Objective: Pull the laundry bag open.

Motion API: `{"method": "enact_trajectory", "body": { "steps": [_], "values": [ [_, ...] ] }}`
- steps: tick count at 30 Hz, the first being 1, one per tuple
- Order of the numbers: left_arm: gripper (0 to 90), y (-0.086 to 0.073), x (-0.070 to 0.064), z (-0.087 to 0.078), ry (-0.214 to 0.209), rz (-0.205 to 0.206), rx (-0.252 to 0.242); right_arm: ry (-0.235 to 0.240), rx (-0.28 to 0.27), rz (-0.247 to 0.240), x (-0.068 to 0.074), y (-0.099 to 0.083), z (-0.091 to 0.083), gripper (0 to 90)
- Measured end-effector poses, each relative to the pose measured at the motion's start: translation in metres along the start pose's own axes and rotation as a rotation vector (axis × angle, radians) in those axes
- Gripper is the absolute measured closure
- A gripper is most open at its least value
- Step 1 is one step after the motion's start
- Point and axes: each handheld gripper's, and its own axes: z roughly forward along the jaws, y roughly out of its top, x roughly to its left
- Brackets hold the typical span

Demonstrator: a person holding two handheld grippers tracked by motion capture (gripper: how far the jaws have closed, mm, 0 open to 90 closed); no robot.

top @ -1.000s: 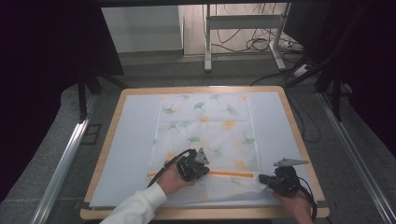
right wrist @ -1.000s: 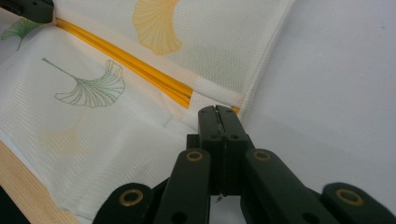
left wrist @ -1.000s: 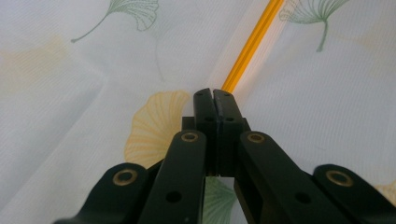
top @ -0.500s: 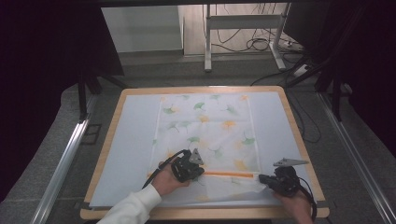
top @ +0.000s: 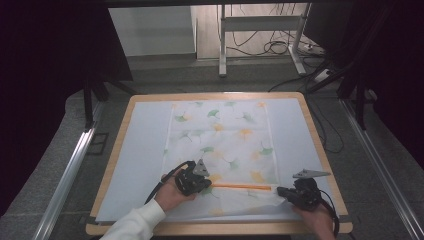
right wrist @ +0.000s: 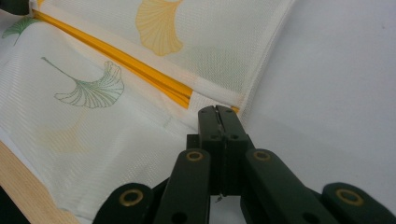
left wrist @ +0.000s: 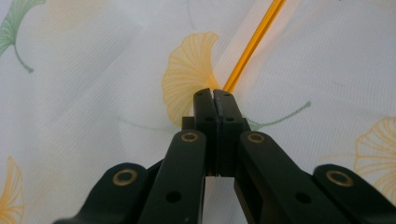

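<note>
A white cloth (top: pixel 220 135) printed with green and yellow ginkgo leaves lies flat on the table, its near end folded over along an orange hem (top: pixel 240 186). My left gripper (top: pixel 208 184) is shut at the hem's left end. In the left gripper view, the orange hem (left wrist: pixel 252 42) runs away from the shut tips of the left gripper (left wrist: pixel 215 93) across the cloth (left wrist: pixel 93 93). My right gripper (top: pixel 280 191) is shut at the hem's right end. In the right gripper view, the right gripper (right wrist: pixel 217 111) pinches the cloth (right wrist: pixel 84 130) at its corner, where the hem (right wrist: pixel 116 58) ends.
The cloth rests on a white sheet (top: pixel 145 150) covering a table with a wooden rim (top: pixel 320 150). The wooden front edge (right wrist: pixel 23 186) lies close to the right gripper. Metal rails run along both sides of the table, and cables lie on the floor behind.
My left gripper has slid a little to the left along the near edge. The orange hem that showed to its left is now hidden. The right gripper has stayed put.
</note>
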Motion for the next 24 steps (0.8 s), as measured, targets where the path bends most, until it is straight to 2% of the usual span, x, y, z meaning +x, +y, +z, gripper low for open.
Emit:
{"method": "enact_trajectory", "body": {
  "steps": [15, 24],
  "values": [
    [90.0, -0.02, 0.008, -0.011, 0.003, -0.056, -0.028, 0.002, 0.0, 0.0, 0.0, 0.0, 0.0, 89.6],
    [90.0, -0.029, 0.01, -0.017, 0.011, -0.071, -0.031, 0.0, -0.002, -0.005, 0.0, 0.0, 0.0, 89.6]
  ]
}}
